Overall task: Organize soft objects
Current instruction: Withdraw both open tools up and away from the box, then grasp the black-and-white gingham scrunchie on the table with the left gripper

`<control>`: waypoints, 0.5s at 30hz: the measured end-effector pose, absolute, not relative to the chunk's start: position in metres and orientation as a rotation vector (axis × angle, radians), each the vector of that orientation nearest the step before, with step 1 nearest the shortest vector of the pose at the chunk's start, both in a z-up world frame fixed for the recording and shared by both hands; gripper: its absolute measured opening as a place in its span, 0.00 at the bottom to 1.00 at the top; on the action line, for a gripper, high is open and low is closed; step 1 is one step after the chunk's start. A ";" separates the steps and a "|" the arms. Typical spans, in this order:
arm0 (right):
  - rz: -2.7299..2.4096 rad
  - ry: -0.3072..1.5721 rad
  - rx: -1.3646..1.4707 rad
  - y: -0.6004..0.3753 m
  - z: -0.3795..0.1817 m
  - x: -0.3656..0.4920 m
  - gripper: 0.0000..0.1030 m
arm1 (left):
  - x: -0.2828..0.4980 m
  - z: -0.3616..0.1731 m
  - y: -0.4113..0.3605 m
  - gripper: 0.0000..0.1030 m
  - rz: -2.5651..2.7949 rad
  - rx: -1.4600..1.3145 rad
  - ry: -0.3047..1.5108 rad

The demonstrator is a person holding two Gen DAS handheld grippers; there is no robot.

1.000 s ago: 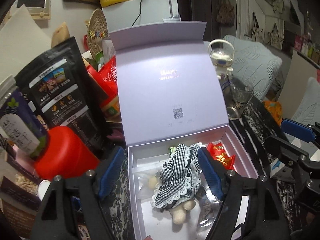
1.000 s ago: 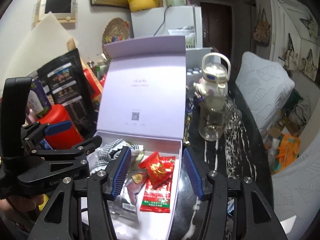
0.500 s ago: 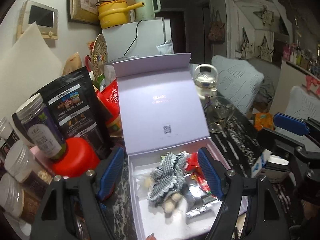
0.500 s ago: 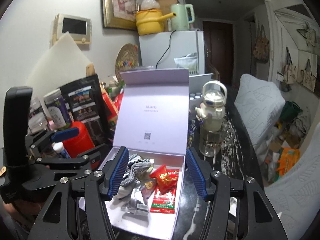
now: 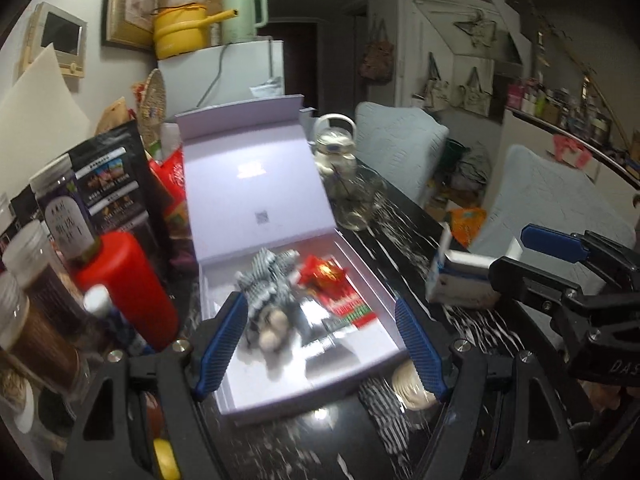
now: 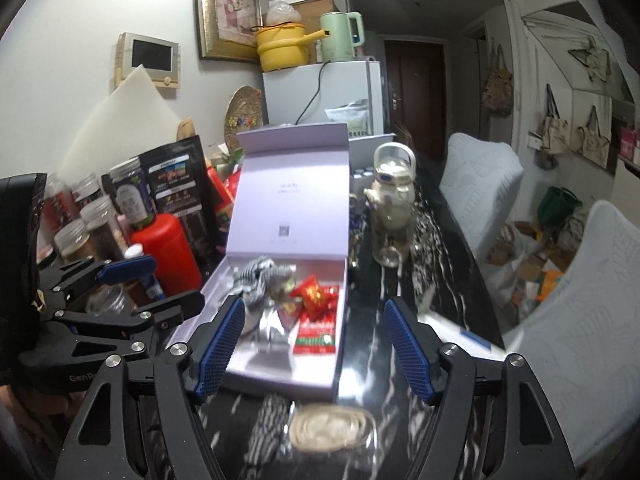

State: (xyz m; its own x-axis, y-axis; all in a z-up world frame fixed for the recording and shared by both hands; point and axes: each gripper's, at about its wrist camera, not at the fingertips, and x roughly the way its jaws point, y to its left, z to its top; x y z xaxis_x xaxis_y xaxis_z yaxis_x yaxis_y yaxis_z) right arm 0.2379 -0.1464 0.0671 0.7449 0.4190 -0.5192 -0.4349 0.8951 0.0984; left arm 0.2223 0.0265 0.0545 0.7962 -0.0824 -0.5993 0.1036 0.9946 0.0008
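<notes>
Left tongs point(image 5: 320, 344) tilted downward, spread wide and empty, right tongs point(image 6: 312, 344) angled down beside them, jaws opening, nothing between, checked plush doll point(image 6: 256, 280) inside lavender box point(image 6: 340, 344) near desk's point(image 6: 440, 280) front edge.

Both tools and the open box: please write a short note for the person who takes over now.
Left tool: open, holds nothing.
Right tool: jaws opening, nothing between them.
Box: lid up, on the dark table. Inside lie the checkered doll, red snack packets and a silver packet.
Done: these things are in the box.
Left: a striped cloth and a bagged coil of cord lie on the table in front of the box; probably pack them next, then close the lid.
</notes>
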 end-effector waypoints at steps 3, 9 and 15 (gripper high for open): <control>0.458 0.569 -0.018 -0.156 0.059 0.221 0.74 | 0.208 0.044 0.019 0.74 -0.110 0.022 0.655; 0.418 0.609 -0.002 -0.176 0.035 0.193 0.74 | 0.188 0.018 0.005 0.74 -0.148 -0.011 0.716; 0.367 0.675 0.045 -0.195 0.004 0.180 0.74 | 0.175 -0.006 -0.008 0.74 -0.168 -0.028 0.762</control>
State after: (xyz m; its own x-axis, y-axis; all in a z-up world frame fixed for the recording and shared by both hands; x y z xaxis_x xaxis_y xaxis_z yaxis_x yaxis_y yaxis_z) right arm 0.1802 -0.1949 0.0041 0.7192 0.3461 -0.6025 -0.3174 0.9350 0.1583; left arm 0.1752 -0.0079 -0.0057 0.7109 -0.1612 -0.6845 0.1408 0.9863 -0.0860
